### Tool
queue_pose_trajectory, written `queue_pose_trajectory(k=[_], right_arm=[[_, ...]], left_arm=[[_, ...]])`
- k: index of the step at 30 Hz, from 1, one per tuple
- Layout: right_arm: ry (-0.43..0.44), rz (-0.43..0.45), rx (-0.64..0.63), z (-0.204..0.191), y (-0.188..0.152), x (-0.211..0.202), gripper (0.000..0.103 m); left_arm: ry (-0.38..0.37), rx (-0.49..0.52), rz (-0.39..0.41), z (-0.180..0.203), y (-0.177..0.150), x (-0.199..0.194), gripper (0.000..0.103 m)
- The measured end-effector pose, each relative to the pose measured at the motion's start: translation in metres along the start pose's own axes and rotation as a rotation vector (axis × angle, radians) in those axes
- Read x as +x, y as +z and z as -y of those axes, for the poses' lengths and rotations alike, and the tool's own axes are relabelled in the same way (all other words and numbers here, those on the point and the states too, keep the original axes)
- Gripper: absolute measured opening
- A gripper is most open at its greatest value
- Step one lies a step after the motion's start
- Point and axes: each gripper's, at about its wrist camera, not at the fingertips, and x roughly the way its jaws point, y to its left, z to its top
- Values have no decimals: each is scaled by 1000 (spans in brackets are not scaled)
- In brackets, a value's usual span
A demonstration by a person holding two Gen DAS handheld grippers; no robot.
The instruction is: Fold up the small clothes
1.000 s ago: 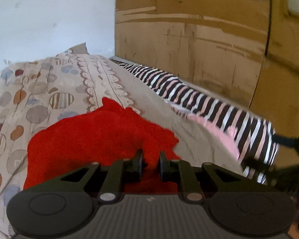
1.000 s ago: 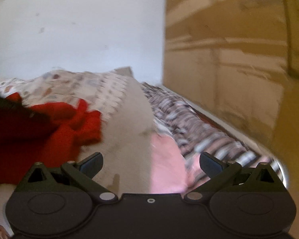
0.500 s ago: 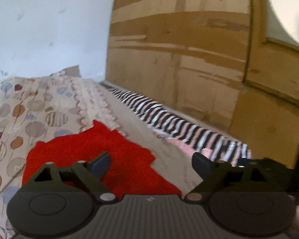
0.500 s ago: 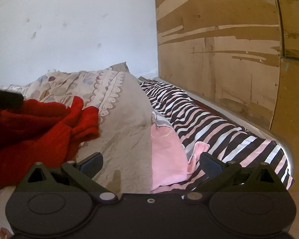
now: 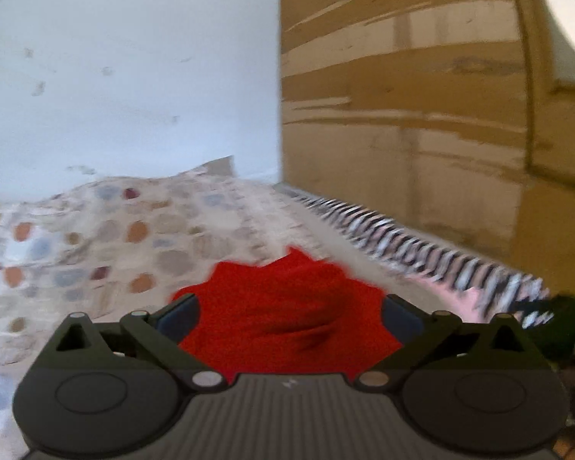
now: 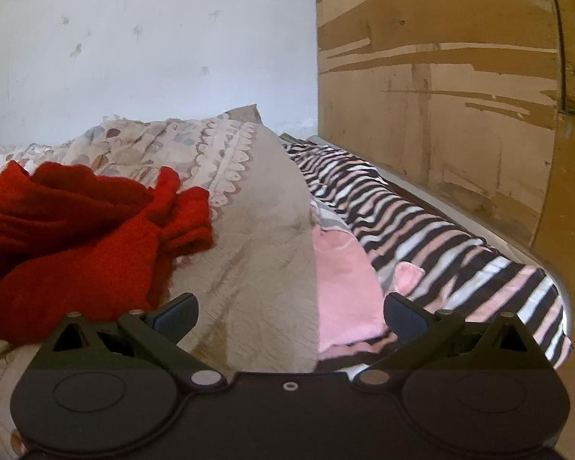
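patterned bedspread (image 6: 249,207) is noted wrinkled; red garment (image 6: 76,237) lies crumpled on it, left of pink cloth (image 6: 341,280). left gripper (image 5: 289,312), jaws just opened, released. right gripper (image 6: 289,312) released. flattening is advised before folding.

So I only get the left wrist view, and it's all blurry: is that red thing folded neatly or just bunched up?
Observer: Bunched up. The right wrist view shows the red garment in a rumpled heap on the patterned bedspread, with a sleeve-like end sticking out.
Operator: And the pink smear by the stripes?
Observer: That is a pink cloth, lying fairly flat beside the edge of the beige cover and against the striped sheet.
Operator: Is the other claw holding anything?
Observer: No. The right claw is wide open with nothing gripped.
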Motion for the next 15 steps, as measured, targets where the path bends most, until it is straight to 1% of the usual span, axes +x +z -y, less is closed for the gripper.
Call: queue_pose_trajectory(k=[1,3,5,8,10,12,15], right_arm=[[19,3,0,-2,4,1,103],[71,12,6,-7,14,5,103],[140,15,21,-12,30,11,103],[262,16,46,-20,57,27,103],[324,-14,64,-28,74,44,103],[395,-70,84,-35,90,65,103],[495,-139,98,-49,109,95,103]], left_arm=[[22,-2,-20,-7,-4,4,102],[35,-20,-55,-18,-12,12,102],[16,-50,-90,-30,-20,21,102],[-40,-100,-133,-42,-29,33,102],[-74,-129,-148,-48,-33,38,102],[-93,-138,-150,-51,-37,40,102],[-90,-118,-114,-52,-40,41,101]])
